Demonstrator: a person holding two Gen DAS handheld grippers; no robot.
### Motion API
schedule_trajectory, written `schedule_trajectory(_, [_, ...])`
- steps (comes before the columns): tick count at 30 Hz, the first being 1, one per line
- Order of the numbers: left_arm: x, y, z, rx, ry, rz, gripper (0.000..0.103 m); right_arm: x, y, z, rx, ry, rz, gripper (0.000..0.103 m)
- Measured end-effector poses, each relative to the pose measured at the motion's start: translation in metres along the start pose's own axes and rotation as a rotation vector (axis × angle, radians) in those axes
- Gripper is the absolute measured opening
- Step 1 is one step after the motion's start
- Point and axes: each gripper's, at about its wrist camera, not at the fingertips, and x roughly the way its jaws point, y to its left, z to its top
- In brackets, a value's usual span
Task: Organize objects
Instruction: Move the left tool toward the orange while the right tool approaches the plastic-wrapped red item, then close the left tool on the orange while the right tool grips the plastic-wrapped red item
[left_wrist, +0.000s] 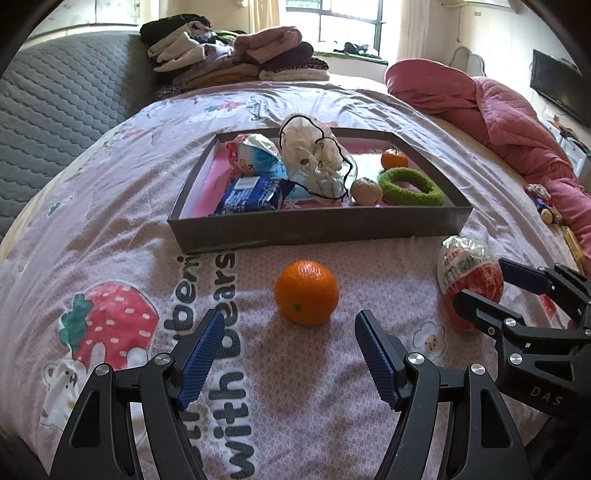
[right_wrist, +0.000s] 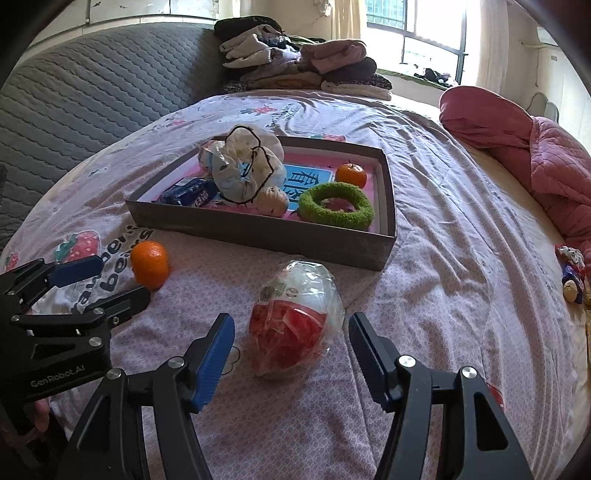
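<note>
Orange, the round mandarin (left_wrist: 306, 292) is seen just ahead of the wide-spread left gripper (left_wrist: 290, 360). The clear-plastic-wrapped red snack packet (right_wrist: 295, 328) is flanked, untouched, by the wide-spread right gripper (right_wrist: 291, 354).

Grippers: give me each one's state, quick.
Left gripper: open, empty, orange just ahead of its fingers.
Right gripper: open, fingers around the wrapped red packet, not closed.

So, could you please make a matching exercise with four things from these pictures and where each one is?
Things:
1. round orange fruit
2. fuzzy green ring
3. red-and-clear plastic packet
4. folded clothes pile

Places:
A. inside the grey box
B. far end of the bed
C. before the open left tool
D. before the open right tool

Pairs: 1-C, 2-A, 3-D, 4-B
</note>
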Motion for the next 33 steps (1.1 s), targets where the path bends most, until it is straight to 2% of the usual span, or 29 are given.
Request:
schedule_trajectory(3, [0.004,0.001,0.003,0.003,-0.001,0.007,0.074,0.002,-0.003,0.001,0.029,0.000,0.020,0.064])
schedule_trajectory(13, [0.019,0.002,0.007,-0.004,0.003,0.008,0.074,0.009,0.002,0.000,0.003,-0.030,-0.035,0.064])
schedule_trajectory(18, [0.024,0.001,0.010,-0.001,-0.007,0.027,0.074,0.011,0.002,0.001,0.007,-0.035,-0.036,0.063])
schedule_trajectory(27, [0.030,0.003,0.013,-0.015,-0.023,0.023,0.074,0.016,0.002,-0.001,0.000,-0.024,-0.050,0.056])
schedule_trajectory(33, [0.032,0.004,0.013,-0.019,-0.031,0.012,0.072,0.017,-0.004,-0.001,0.034,-0.033,-0.025,0.055])
